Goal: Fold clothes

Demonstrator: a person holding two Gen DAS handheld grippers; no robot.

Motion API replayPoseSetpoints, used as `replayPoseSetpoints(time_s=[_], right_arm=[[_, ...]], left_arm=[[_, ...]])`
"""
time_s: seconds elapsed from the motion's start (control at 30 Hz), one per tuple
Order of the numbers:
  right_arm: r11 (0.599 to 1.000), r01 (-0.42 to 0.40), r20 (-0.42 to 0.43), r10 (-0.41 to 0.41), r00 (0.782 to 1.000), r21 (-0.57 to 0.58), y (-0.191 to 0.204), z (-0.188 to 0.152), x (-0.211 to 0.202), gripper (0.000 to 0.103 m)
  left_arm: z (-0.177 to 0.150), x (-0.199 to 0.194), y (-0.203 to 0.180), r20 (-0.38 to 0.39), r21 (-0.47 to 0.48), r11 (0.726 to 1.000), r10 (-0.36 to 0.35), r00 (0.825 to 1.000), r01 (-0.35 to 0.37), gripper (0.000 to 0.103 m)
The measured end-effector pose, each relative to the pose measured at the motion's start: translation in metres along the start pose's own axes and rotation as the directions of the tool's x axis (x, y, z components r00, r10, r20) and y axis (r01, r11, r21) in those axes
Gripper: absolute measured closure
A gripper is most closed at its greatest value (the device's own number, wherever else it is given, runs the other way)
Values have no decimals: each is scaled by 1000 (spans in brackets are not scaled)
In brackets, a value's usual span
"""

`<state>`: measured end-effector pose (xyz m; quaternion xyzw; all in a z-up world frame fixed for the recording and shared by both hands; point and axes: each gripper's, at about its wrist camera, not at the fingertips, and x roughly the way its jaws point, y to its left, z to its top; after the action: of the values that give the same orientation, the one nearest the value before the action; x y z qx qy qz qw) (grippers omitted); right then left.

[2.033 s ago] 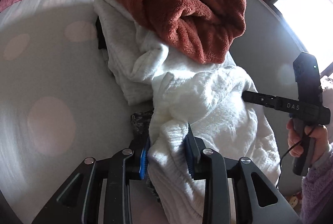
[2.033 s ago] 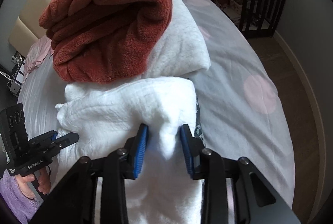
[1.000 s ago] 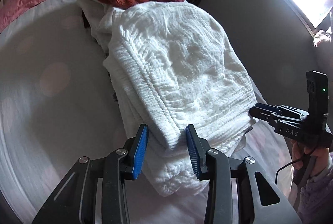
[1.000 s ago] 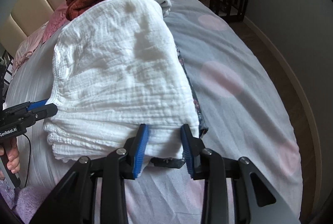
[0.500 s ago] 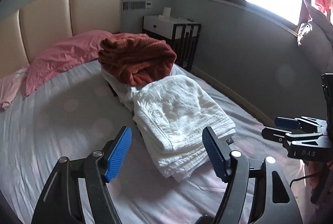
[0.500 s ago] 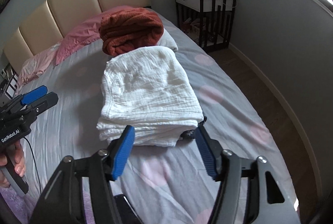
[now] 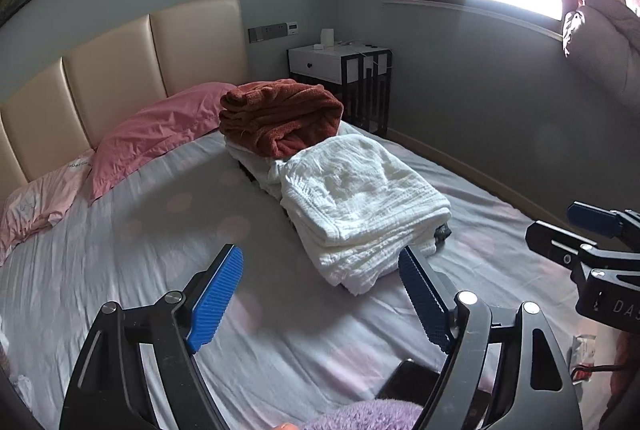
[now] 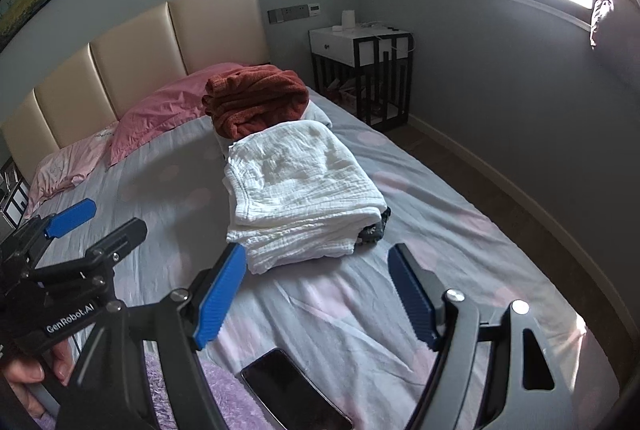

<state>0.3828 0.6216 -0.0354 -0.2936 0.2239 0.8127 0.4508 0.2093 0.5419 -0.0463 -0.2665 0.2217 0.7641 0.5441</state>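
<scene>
A folded white muslin cloth [image 7: 360, 198] [image 8: 300, 186] lies on the grey bed sheet [image 7: 160, 230], over a dark patterned garment [image 8: 376, 226] that peeks out at its right corner. Behind it a rust-red fleece towel [image 7: 280, 114] [image 8: 256, 98] sits on more white fabric. My left gripper [image 7: 320, 262] hovers back from the cloth, its jaws opening wide with nothing between them. My right gripper [image 8: 316, 254] is likewise clear of the cloth, jaws opening and empty. Each gripper also shows in the other's view: the right gripper [image 7: 550, 222] and the left gripper [image 8: 120, 218].
Pink pillows [image 7: 160, 134] lean against the beige headboard [image 7: 120, 70]. A black-and-white nightstand [image 7: 344, 66] stands by the bed's far right corner. A dark phone [image 8: 292, 390] lies on the sheet close to me, beside a purple fleece sleeve [image 8: 224, 390].
Both grippers let go of the white cloth's front edge, opened wide and pulled back and up. The cloth now lies folded flat in front of the red towel.
</scene>
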Motion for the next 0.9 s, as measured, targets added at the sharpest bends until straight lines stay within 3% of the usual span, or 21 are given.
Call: replayPoseSetpoints(time_s=[0.33,0.9], right_arm=[[999,43,7,-43,999,11,15,-41,-10,30],[999,33,18,-32,999,-39,39,-51,-25,30]], left_arm=[[-39,-6,-1,-33,-27,999,-43,999,42,21],[-48,-19,9,-26,-57,998,-38,999,36,21]])
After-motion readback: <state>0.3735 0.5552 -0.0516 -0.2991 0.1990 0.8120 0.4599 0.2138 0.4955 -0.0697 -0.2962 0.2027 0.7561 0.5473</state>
